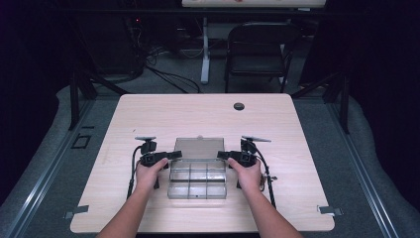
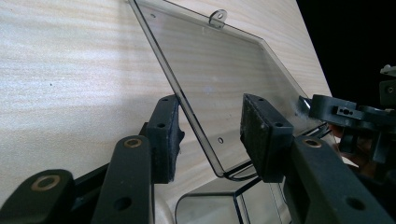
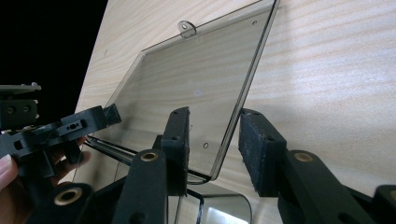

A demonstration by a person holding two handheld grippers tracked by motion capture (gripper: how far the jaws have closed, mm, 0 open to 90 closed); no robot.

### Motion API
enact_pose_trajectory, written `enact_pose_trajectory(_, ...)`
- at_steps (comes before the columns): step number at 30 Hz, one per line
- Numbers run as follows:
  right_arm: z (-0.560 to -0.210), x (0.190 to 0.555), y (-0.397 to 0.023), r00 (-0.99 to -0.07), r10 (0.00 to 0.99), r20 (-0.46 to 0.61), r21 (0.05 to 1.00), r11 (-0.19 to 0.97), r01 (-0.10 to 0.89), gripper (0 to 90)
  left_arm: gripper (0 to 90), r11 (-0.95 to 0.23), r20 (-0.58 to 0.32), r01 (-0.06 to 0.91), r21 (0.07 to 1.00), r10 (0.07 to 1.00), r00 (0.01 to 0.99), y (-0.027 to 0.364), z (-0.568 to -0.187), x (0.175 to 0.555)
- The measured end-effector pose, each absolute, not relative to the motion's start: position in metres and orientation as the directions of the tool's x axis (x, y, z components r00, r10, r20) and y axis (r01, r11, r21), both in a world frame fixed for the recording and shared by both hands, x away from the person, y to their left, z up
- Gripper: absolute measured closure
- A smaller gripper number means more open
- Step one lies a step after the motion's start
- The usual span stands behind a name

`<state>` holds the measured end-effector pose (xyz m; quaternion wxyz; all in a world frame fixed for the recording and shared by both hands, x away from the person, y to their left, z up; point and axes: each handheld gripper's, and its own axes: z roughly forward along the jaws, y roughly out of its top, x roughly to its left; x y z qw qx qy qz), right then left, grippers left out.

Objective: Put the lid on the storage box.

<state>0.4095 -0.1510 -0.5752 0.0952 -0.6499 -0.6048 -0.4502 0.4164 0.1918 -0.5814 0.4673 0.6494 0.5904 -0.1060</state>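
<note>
The left gripper (image 1: 167, 155) is standing with its jaws apart around the left edge of a clear plastic lid (image 1: 197, 148); in the left gripper view (image 2: 210, 135) the smoky edge of the lid (image 2: 219, 79) is running between the two black pads with a gap showing on either side, so nothing is being squeezed. The right gripper (image 1: 224, 155) is doing the same at the opposite edge: in the right gripper view (image 3: 212, 149) its jaws are straddling the lid's rim (image 3: 196, 93), again parted and not pressing on it. A hand (image 1: 148, 173) is holding each tool, the other hand (image 1: 246, 174) mirroring it. The lid is tilting up and back from a clear compartment box (image 1: 198, 181), which is sitting near the front middle of the wooden table (image 1: 148, 114) between the two hands. A small tab (image 2: 217, 18) is sticking out at the lid's far edge. Farther off, a round dark grommet (image 1: 239, 106) is lying in the tabletop near its back edge, and a folding chair (image 1: 260, 49) is standing on the floor beyond the table.
</note>
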Motion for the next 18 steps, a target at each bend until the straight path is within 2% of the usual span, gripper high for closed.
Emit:
enact_pose_trajectory(7, -0.576, 0.409, -0.152, -0.144, 0.703, 0.697, 0.424, -0.241, 0.873, 63.4, 56.5, 0.129, -0.685, 0.869, 0.478, 0.674, 0.277, 0.192, -0.581, 0.417)
enact_pose_trajectory(13, -0.573, 0.407, -0.153, -0.155, 0.731, 0.665, 0.451, -0.227, 0.863, 60.3, 52.1, 0.131, -0.664, 0.857, 0.499, 0.694, 0.280, 0.196, -0.578, 0.414)
enact_pose_trajectory(18, -0.564, 0.401, -0.159, -0.200, 0.768, 0.609, 0.520, -0.196, 0.831, 61.9, 50.7, 0.126, -0.642, 0.841, 0.527, 0.707, 0.296, 0.203, -0.569, 0.407)
